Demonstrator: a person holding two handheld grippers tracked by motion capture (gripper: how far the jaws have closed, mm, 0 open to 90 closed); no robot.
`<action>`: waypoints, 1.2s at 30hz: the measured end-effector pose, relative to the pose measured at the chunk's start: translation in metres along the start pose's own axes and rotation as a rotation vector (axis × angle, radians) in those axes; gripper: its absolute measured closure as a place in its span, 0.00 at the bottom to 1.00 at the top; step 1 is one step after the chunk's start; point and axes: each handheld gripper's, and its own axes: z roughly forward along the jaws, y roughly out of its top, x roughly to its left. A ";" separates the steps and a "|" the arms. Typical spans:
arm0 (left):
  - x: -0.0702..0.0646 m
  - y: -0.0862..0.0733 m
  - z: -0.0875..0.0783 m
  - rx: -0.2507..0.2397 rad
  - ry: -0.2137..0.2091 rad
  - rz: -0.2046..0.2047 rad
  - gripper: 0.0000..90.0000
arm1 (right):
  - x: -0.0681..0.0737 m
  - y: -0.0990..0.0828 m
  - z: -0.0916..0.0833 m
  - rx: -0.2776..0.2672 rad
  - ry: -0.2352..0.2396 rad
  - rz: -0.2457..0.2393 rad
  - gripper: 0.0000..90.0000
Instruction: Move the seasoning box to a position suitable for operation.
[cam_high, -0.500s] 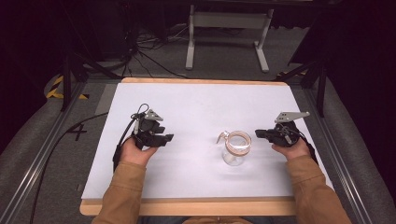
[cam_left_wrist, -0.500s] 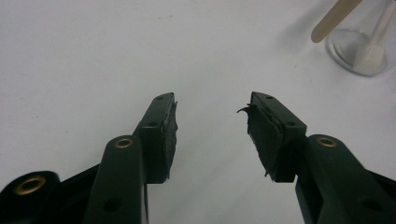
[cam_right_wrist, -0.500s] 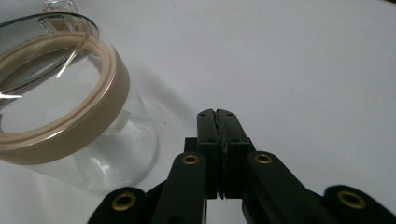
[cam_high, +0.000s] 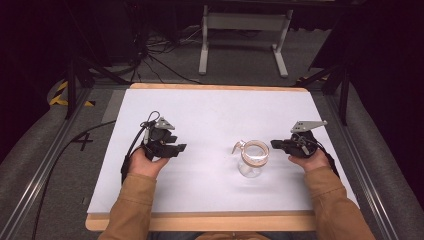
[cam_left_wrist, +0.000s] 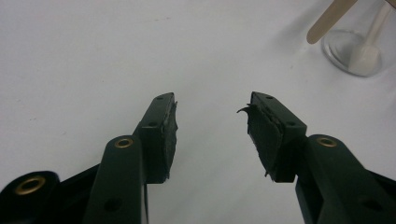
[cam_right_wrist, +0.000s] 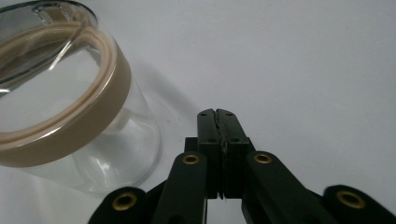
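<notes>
Glass jar (cam_right_wrist: 70, 112) cropped at frame edge

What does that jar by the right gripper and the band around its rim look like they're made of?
The jar looks like clear glass, though it could be clear plastic: the white table shows through its wall, which carries bright glints. The band around its rim is matte beige, opaque and without shine, perhaps wood, bamboo or plastic; the look leaves that open.

Bright worktop, dark surroundings

Even overhead light washes the white rectangular worktop (cam_high: 210, 115); the clear tan-banded glass jar (cam_right_wrist: 70, 107) looms soft-focused with faint glints and shadow.
</notes>
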 end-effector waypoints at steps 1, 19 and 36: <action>0.000 0.000 0.000 0.001 0.000 -0.001 0.58 | 0.001 0.000 0.001 0.000 0.003 -0.004 0.99; -0.001 0.001 0.000 0.003 -0.005 0.002 0.58 | 0.018 0.003 0.017 0.056 0.074 -0.069 0.99; -0.003 0.005 0.004 0.005 -0.013 0.012 0.58 | 0.024 0.001 0.020 0.102 0.078 -0.063 0.99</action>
